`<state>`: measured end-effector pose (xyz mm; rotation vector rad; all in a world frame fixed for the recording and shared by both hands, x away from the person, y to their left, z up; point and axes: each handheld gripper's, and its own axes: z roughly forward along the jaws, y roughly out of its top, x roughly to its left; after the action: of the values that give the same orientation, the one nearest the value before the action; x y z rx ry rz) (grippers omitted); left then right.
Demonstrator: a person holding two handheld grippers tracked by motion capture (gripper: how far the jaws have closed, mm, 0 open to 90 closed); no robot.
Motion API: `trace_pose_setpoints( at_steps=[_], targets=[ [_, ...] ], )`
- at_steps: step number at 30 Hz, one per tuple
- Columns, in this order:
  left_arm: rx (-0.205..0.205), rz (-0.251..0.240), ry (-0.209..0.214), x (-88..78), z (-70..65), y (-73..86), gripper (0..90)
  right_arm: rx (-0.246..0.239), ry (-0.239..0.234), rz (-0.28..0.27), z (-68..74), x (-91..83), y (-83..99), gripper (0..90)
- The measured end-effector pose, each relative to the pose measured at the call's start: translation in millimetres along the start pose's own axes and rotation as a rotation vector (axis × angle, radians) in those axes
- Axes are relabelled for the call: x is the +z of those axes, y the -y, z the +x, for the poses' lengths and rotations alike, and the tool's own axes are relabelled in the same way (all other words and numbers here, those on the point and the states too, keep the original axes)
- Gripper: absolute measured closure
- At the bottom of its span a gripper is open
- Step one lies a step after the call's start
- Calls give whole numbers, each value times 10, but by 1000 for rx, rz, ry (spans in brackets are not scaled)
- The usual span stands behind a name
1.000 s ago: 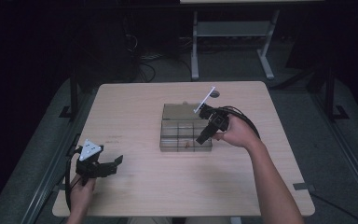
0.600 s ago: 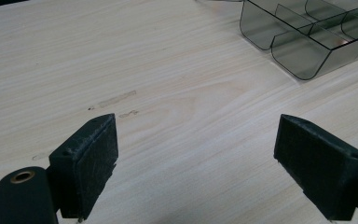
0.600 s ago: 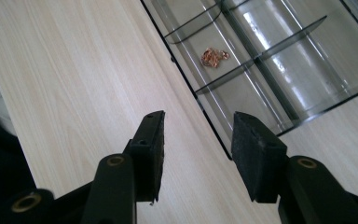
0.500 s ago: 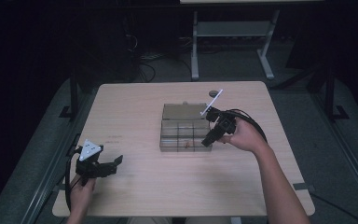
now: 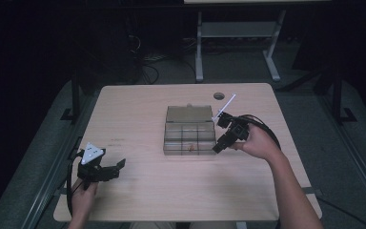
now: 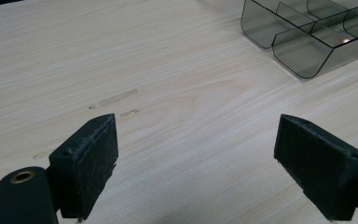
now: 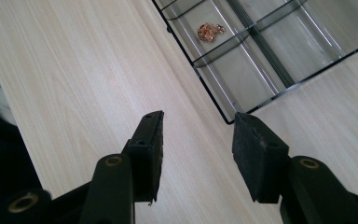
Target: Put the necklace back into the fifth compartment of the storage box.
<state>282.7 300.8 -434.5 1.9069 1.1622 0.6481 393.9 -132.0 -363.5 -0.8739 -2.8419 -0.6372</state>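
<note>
A clear smoky plastic organizer box point(image 5: 189, 130) with its lid laid back sits at the middle of the wooden table point(image 5: 138, 109). In the right gripper view the box point(image 7: 261, 51) shows several compartments, and one holds a small copper-coloured tangle point(image 7: 209, 31). My right gripper point(image 5: 218, 147) hovers by the box's near right corner, jaws open and empty point(image 7: 196, 135). My left gripper point(image 5: 119, 166) rests near the table's front left, open with nothing between its jaws point(image 6: 196, 158); the box point(image 6: 307, 32) lies far ahead of it.
A round cable hole point(image 5: 218, 96) is in the table's far right area. A white metal stand point(image 5: 238, 33) and cables lie on the dark floor behind the table. Bare wood stretches between the two grippers.
My right gripper has drawn back from over the box toward its near right corner and the table's right side. The left gripper has stayed put.
</note>
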Motion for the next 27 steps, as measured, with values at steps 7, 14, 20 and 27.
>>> trace_pose_setpoints(
  at_steps=[7, 14, 20, 27],
  targets=[
    [0, 2, 1, 1, -1, 2, 131, -2, 8, -14, 6, -53, 94, 514],
    [1, 3, 1, 2, 2, 3, 131, 11, 9, -51, -6, -141, 217, 505],
    [3, 5, 1, 1, 5, 4, 131, 29, 22, -61, -28, -210, 368, 498],
    [3, 7, 0, -2, 12, 7, 131, 55, 33, -43, -41, -195, 543, 486]
  ],
)
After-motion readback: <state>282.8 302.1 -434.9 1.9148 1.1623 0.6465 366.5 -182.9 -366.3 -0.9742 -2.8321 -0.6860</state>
